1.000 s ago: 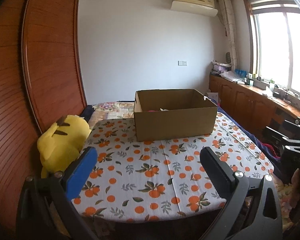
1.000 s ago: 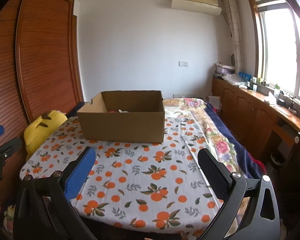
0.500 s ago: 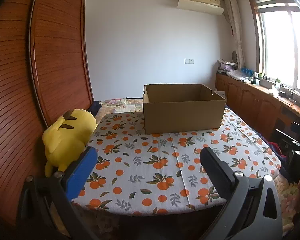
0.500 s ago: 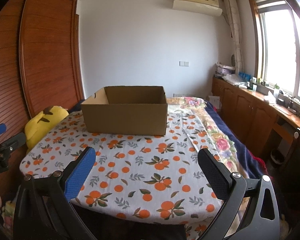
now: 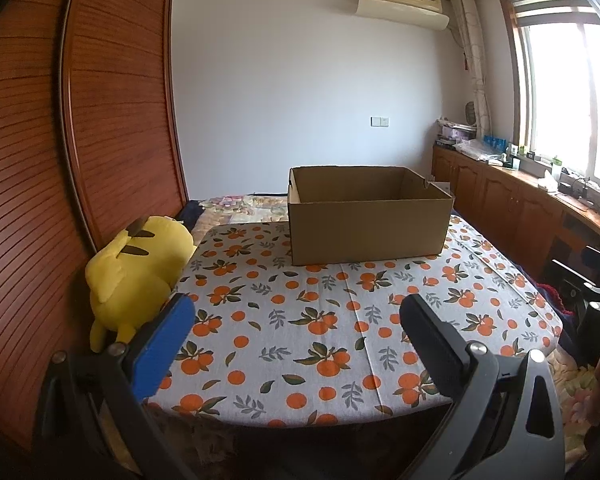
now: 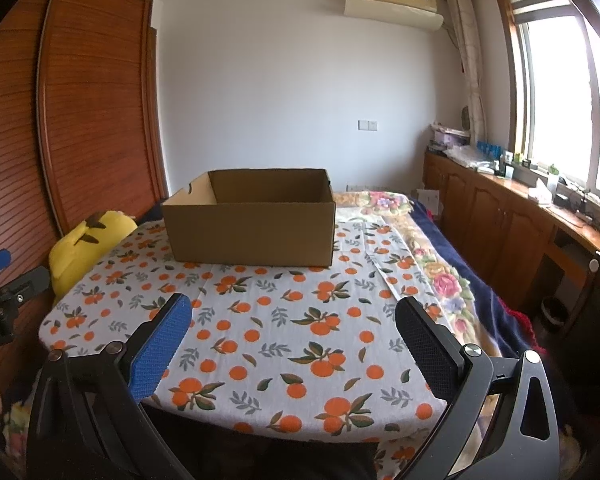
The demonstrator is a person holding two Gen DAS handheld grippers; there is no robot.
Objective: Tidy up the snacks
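Note:
An open brown cardboard box stands at the far side of a table covered with an orange-print cloth; it also shows in the right wrist view. Its contents are hidden by its walls from this low angle. My left gripper is open and empty, held back from the table's near edge. My right gripper is open and empty, also at the near edge. No snacks are in sight outside the box.
A yellow plush toy leans at the table's left edge against a wooden wardrobe. A bed with a floral blanket lies right of the table. Wooden cabinets run under the window.
Both grippers have dropped lower and pulled back from the table. The box's inside, visible one second ago, is now hidden behind its walls.

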